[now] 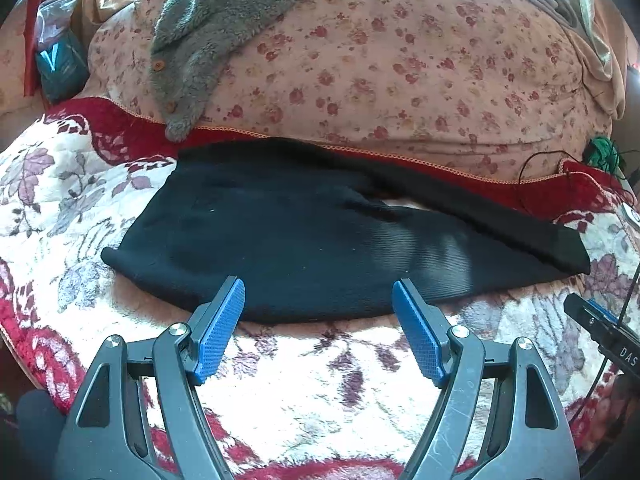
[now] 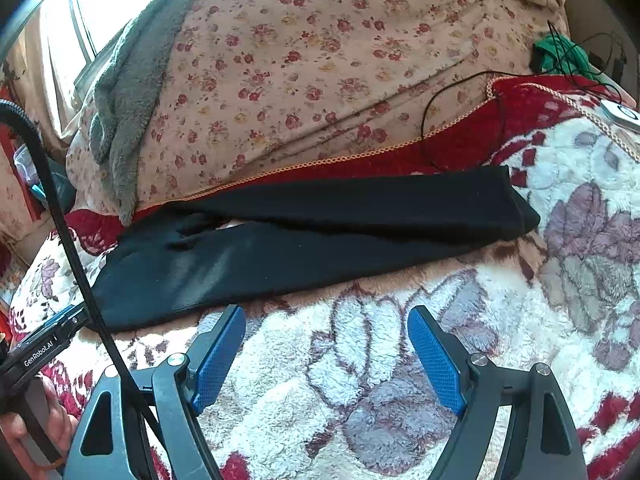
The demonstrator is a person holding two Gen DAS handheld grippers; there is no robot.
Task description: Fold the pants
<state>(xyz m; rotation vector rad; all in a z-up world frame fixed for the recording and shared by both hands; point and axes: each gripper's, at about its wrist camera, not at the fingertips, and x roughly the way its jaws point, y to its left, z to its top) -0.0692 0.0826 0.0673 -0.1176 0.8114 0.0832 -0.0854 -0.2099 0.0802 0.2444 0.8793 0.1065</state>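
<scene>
Here, black pants (image 1: 304, 236) lie flat across a fleecy white blanket with purple flowers and red borders (image 1: 320, 392), spread over a bed. The two legs rest side by side, one just behind the other, with a small gap between them near the crotch, and the cuffs point to the right. Behind the pants a pink floral quilt (image 1: 400, 60) is heaped up, with a grey fleece garment (image 1: 208, 32) draped over its left end. The left gripper (image 1: 318, 296) hovers at the near edge of the pants, its blue pads spread wide with nothing between them. The right gripper (image 2: 326, 322) hangs over bare blanket just in front of the pants, jaws likewise wide apart and empty
</scene>
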